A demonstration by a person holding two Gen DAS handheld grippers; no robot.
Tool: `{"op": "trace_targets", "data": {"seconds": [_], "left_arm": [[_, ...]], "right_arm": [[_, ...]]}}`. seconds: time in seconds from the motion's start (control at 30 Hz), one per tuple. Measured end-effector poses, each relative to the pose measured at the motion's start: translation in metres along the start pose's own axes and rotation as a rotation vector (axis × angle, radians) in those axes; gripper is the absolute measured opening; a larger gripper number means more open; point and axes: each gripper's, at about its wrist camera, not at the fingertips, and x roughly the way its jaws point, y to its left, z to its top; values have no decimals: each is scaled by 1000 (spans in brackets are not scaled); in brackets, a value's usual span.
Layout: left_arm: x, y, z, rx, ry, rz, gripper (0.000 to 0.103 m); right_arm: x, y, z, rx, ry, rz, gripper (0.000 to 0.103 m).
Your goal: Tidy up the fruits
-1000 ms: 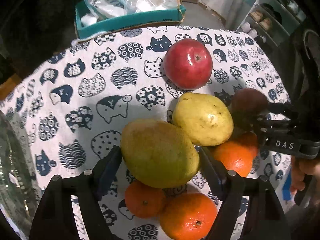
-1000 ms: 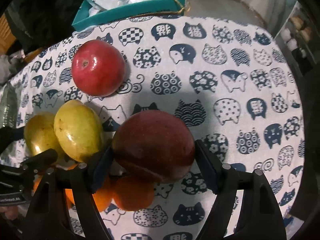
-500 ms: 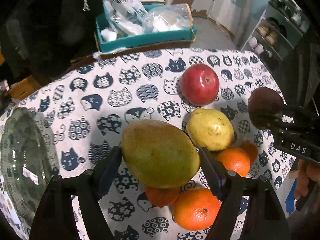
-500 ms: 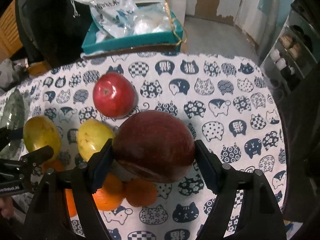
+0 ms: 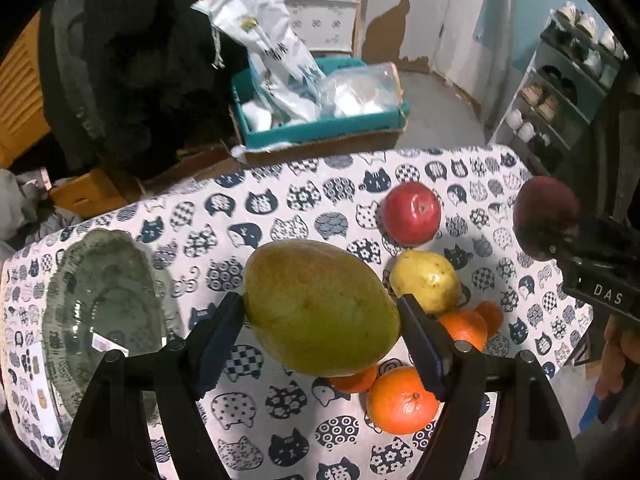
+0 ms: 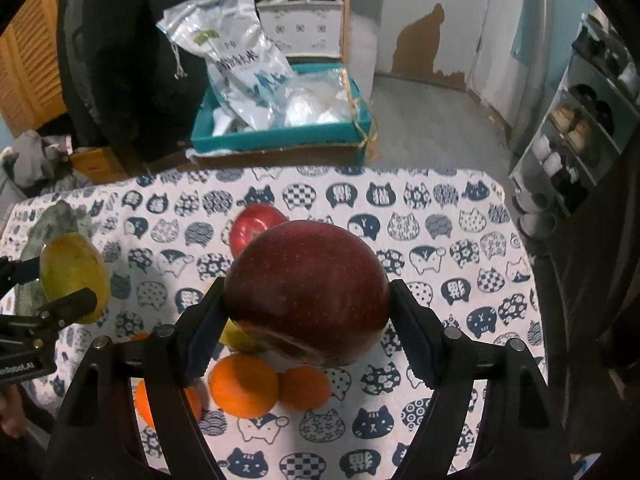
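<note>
My left gripper (image 5: 320,320) is shut on a green-yellow mango (image 5: 320,308) and holds it high above the cat-print table. My right gripper (image 6: 306,312) is shut on a dark red apple (image 6: 308,292), also held high; it shows at the right of the left wrist view (image 5: 544,216). On the cloth lie a bright red apple (image 5: 412,218), a yellow pear (image 5: 426,280) and several oranges (image 5: 402,400). A clear glass plate (image 5: 100,308) sits at the table's left.
A teal cardboard box (image 5: 320,128) with plastic bags stands beyond the table's far edge. A shoe rack (image 5: 560,92) is at the right. A dark coat hangs at the back left.
Both grippers have risen well above the table with their fruits. The glass plate has come into view at the left.
</note>
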Motion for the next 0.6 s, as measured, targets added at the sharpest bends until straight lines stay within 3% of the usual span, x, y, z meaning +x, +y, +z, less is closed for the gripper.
{"op": "trace_targets", "data": {"seconds": [0.4,0.53,0.6], "left_arm": [[-55,26,5,-39,-113,31,78],[-67,36,4,-61,-132,28,71],[-68,41,3,-69,-132,28,59]], "right_arm": [[-46,26,16,-46,-102,25,78],[-59,37,21,-59,-128,45,78],[-63,44,23,-69,-139,53,78]]}}
